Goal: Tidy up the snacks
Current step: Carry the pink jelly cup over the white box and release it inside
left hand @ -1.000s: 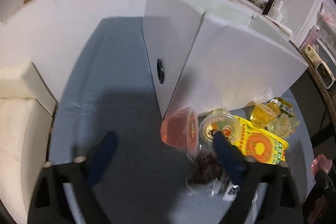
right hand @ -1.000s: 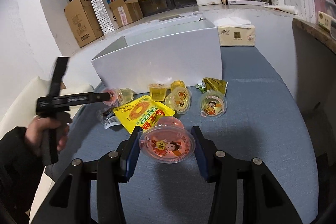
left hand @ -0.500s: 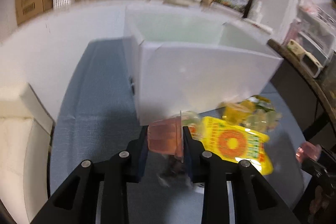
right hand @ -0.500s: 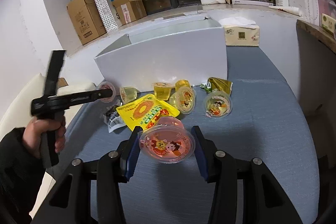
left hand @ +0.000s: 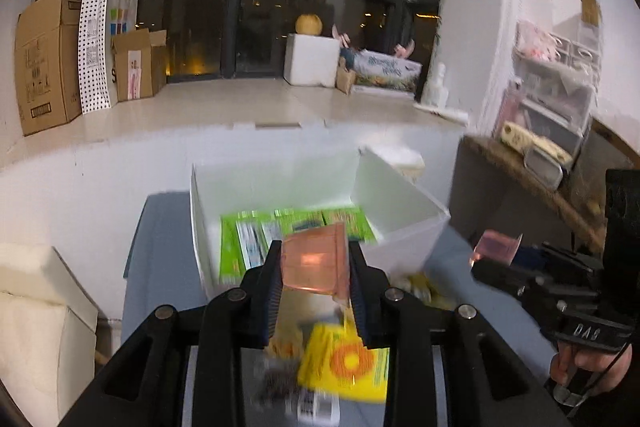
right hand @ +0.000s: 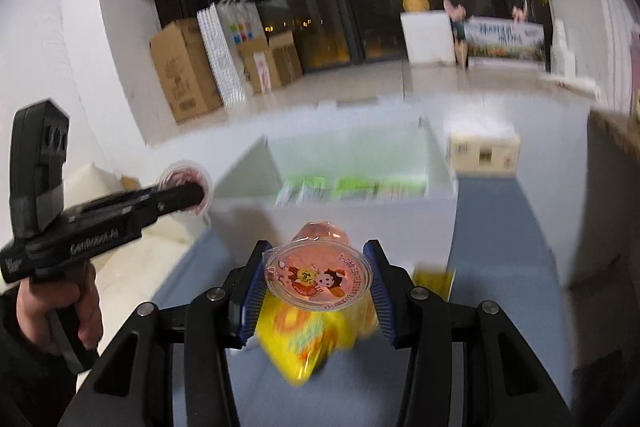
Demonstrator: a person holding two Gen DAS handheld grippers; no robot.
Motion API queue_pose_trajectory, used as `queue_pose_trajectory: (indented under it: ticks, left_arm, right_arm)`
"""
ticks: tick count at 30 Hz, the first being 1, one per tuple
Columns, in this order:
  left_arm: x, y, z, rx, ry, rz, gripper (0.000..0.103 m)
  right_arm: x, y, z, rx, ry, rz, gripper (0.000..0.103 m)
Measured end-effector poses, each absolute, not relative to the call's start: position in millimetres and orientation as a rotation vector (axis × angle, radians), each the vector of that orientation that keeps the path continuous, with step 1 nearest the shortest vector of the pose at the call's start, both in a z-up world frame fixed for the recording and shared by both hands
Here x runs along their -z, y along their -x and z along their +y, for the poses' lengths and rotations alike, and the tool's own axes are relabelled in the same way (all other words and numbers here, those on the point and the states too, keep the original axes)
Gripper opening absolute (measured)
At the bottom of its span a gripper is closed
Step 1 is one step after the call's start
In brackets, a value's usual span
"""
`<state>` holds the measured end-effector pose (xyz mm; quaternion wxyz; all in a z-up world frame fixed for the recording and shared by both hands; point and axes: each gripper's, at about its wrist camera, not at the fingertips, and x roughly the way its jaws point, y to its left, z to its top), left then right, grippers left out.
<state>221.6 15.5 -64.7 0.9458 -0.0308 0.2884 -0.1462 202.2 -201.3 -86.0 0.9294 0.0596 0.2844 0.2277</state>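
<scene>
Both hands have come up off the table since a second ago: then the left gripper (left hand: pixel 314 293) stood wide beside a pink jelly cup (left hand: pixel 313 261) lying by the box, and now its jaws are clamped on that cup's sides and it hangs in the air over the near wall of the white box (left hand: pixel 394 205). The right gripper (right hand: pixel 316 291) has risen too, gripping a second pink jelly cup (right hand: pixel 318 277) by its rim, printed lid facing the camera, and that cup is short of the box, above the yellow packet (right hand: pixel 304 341) on the blue tablecloth (right hand: pixel 500 247).

Each cup is pinched across its width, I'd say so the soft tub does not slip while it is carried. They are held high because the box walls have to be cleared before anything can be dropped in. Green packets (left hand: pixel 288 227) already lie flat on the box floor, so the cups probably belong beside or on top of them. The remaining loose snacks under the grippers are too blurred to count, though the yellow packet and what may be a dark wrapped sweet (left hand: pixel 280 381) are among them
</scene>
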Motion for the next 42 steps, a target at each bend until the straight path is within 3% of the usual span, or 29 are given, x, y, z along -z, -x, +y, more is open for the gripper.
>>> queue_pose_trajectory:
  ticks: [8, 10, 11, 12, 13, 14, 15, 22, 34, 42]
  left_arm:
    - [73, -303, 10, 0.249, 0.041, 0.669, 0.034]
    - [84, -319, 9, 0.21, 0.029, 0.725, 0.039]
    - [88, -326, 8, 0.187, 0.02, 0.761, 0.046]
    - [93, -331, 8, 0.173, 0.013, 0.784, 0.073]
    - [96, -333, 8, 0.17, 0.013, 0.788, 0.102]
    - [99, -332, 9, 0.17, 0.011, 0.781, 0.103]
    - [101, -331, 10, 0.167, -0.001, 0.772, 0.103]
    - [106, -322, 8, 0.176, -0.018, 0.776, 0.103]
    - [80, -246, 19, 0.17, 0.069, 0.704, 0.103]
    - [98, -158, 14, 0.137, 0.083, 0.683, 0.103]
  right_arm:
    - [57, -303, -199, -0.457, -0.175, 0.615, 0.051]
    - [64, -324, -196, -0.452, -0.173, 0.658, 0.051]
    - [69, -331, -195, -0.447, -0.174, 0.676, 0.053]
    - [73, -334, -193, -0.448, -0.177, 0.686, 0.057]
    - [79, -338, -193, -0.439, -0.175, 0.706, 0.079]
    - [85, -340, -193, -0.415, -0.174, 0.725, 0.101]
    - [88, -339, -195, -0.411, -0.183, 0.72, 0.102]
    - [95, -329, -210, -0.397, -0.25, 0.714, 0.102]
    - [49, -250, -221, -0.453, -0.2, 0.564, 0.103]
    - [103, -164, -210, -0.518, -0.146, 0.637, 0.103]
